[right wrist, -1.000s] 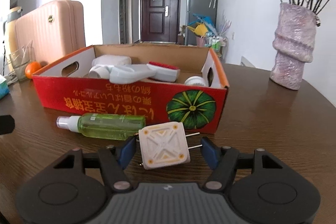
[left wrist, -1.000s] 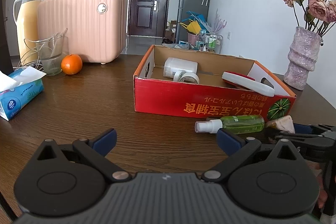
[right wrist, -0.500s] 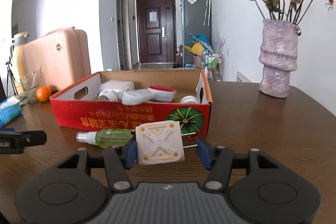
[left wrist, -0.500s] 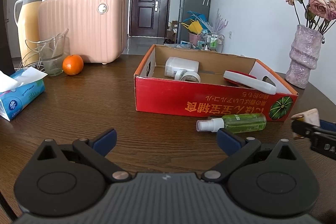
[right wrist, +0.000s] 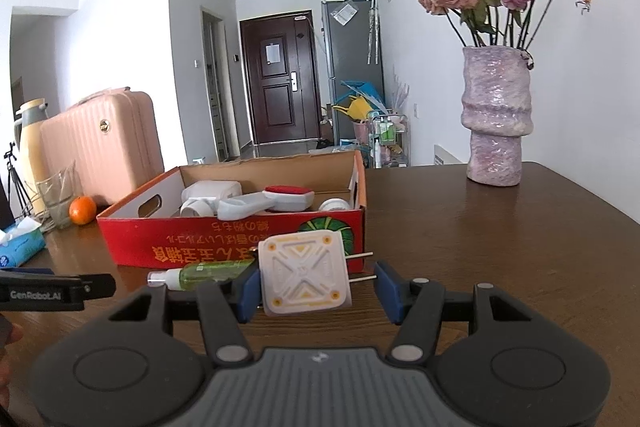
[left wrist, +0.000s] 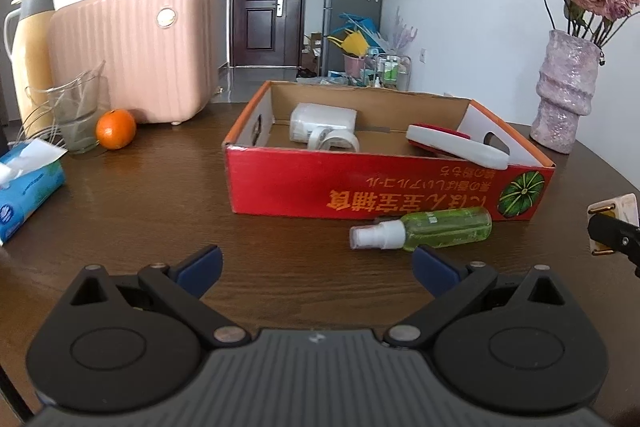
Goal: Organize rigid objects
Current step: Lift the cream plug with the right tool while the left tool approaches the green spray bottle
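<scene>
My right gripper (right wrist: 316,287) is shut on a white square plug adapter (right wrist: 305,274), prongs pointing right, held above the table in front of the red cardboard box (right wrist: 224,247). The adapter also shows at the right edge of the left wrist view (left wrist: 614,217). The box (left wrist: 384,193) holds a white case, a tape roll (left wrist: 334,141) and a red-and-white brush (left wrist: 452,147). A green spray bottle (left wrist: 436,231) lies on the table against the box front. My left gripper (left wrist: 316,267) is open and empty, low over the table, short of the bottle.
A purple vase of dried roses (right wrist: 496,115) stands at the back right. A pink suitcase (left wrist: 132,47), a thermos (left wrist: 28,47), a glass (left wrist: 78,119), an orange (left wrist: 115,129) and a tissue pack (left wrist: 28,179) sit at the left.
My right gripper has lifted the plug adapter up off the table and tilted upward. The left gripper has stayed nearly still and open.
</scene>
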### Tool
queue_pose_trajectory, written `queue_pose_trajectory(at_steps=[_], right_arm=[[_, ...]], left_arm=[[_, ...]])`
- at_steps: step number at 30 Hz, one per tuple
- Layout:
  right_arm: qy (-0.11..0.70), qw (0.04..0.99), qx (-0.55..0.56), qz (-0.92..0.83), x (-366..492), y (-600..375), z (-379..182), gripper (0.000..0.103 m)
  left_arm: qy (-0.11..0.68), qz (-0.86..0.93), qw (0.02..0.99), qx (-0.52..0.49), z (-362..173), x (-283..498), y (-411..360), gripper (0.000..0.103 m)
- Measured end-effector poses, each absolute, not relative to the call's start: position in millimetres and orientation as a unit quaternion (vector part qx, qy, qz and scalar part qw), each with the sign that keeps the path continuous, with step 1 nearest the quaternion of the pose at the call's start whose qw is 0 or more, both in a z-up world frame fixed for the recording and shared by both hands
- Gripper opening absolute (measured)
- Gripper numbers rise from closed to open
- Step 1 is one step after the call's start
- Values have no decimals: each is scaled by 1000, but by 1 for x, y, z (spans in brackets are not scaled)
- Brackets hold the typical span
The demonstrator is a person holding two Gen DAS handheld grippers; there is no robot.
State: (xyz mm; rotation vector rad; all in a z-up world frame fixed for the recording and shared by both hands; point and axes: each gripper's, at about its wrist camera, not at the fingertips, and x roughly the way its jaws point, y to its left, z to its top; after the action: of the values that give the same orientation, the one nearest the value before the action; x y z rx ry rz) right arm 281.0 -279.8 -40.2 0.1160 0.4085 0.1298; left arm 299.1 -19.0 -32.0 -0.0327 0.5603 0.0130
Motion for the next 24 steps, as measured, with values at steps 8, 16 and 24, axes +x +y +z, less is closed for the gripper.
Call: queue_pose_trajectory(at_steps=[8, 16, 24], right_arm=[[203, 975, 74, 48, 280, -292, -41, 58], [214, 973, 80, 42, 286, -295, -45, 58], [226, 970, 79, 37, 292, -294, -50, 58]], left_arm=[[277, -54, 959, 33, -35, 334, -48, 103], [280, -102, 952, 65, -45, 363, -69, 103], [310, -155, 936, 66, -54, 380, -73, 99]])
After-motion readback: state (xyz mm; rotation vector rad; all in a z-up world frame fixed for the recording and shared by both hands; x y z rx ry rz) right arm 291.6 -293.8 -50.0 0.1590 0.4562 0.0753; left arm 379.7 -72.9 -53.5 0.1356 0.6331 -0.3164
